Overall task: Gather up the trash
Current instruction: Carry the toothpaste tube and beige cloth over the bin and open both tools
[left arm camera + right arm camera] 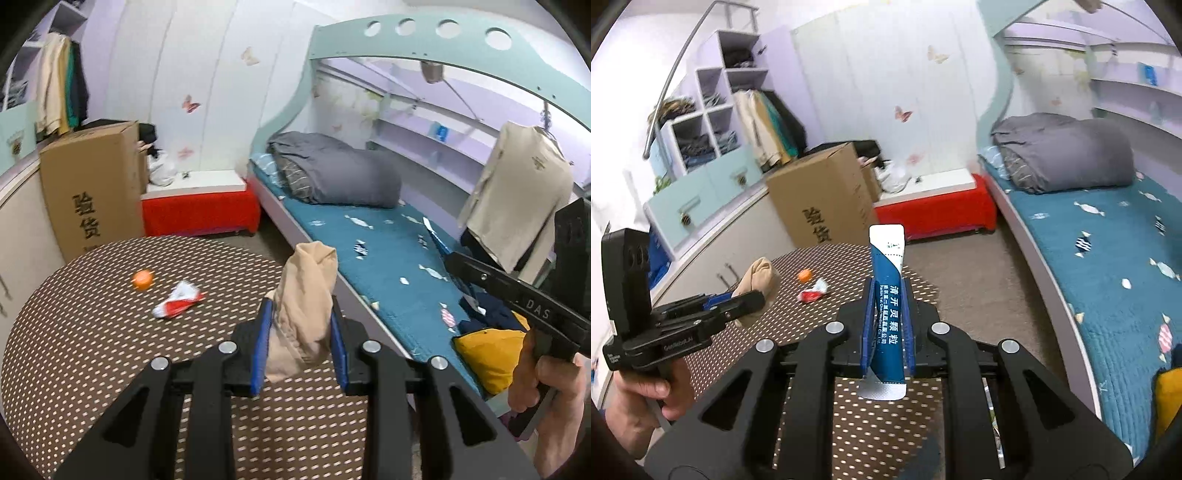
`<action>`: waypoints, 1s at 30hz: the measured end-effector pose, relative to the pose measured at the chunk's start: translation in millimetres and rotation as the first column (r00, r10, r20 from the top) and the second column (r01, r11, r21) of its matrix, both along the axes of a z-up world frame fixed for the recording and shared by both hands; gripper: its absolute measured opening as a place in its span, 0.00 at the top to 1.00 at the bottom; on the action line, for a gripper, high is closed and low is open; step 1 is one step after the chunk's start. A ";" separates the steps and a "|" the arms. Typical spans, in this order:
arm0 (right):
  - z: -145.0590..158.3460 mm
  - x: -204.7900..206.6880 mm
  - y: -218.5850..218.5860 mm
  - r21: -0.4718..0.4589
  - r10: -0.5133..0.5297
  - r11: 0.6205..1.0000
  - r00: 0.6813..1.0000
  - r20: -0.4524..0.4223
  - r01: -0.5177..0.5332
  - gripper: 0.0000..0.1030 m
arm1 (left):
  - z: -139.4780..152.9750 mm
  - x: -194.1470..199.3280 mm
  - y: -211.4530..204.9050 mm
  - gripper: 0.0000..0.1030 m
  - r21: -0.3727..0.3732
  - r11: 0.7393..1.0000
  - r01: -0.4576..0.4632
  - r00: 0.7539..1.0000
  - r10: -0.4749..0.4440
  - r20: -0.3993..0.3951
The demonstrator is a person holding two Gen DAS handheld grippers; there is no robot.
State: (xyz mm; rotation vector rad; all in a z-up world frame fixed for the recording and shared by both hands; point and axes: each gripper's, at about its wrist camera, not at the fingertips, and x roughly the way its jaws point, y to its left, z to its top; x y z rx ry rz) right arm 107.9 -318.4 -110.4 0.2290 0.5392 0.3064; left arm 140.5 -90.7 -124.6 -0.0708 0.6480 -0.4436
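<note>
My left gripper [301,325] is shut on a beige sock-like bundle [306,295], held above the brown dotted round table [92,350]; the bundle also shows in the right wrist view [757,277]. My right gripper [888,314] is shut on a blue and white sachet [888,291], held upright above the table [868,424]. On the table lie an orange bottle cap [143,279] and a crumpled red and white wrapper [179,304]. They also show in the right wrist view, the cap [805,275] and the wrapper [812,291].
A bed with a blue sheet [388,258] and grey duvet [332,170] runs along the right. A cardboard box [92,184] and a red bench [199,210] stand behind the table. A yellow cushion [491,354] lies on the bed. Clothes hang at right [517,192].
</note>
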 end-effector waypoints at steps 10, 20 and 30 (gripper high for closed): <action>-13.9 -1.8 -67.9 0.053 -0.150 0.987 0.988 -0.033 0.151 0.87 | 3.4 12.1 -73.0 0.72 0.018 0.993 0.117 0.993 -0.117 0.006; -57.0 3.8 -128.8 0.099 -0.251 0.959 0.960 -0.123 0.264 0.86 | -28.7 30.9 -149.9 0.72 0.055 0.976 0.211 0.975 -0.206 -0.078; -126.9 20.1 -170.9 0.150 -0.285 0.930 0.917 -0.280 0.335 0.86 | -100.3 61.1 -223.6 0.72 0.133 0.951 0.279 0.933 -0.235 -0.273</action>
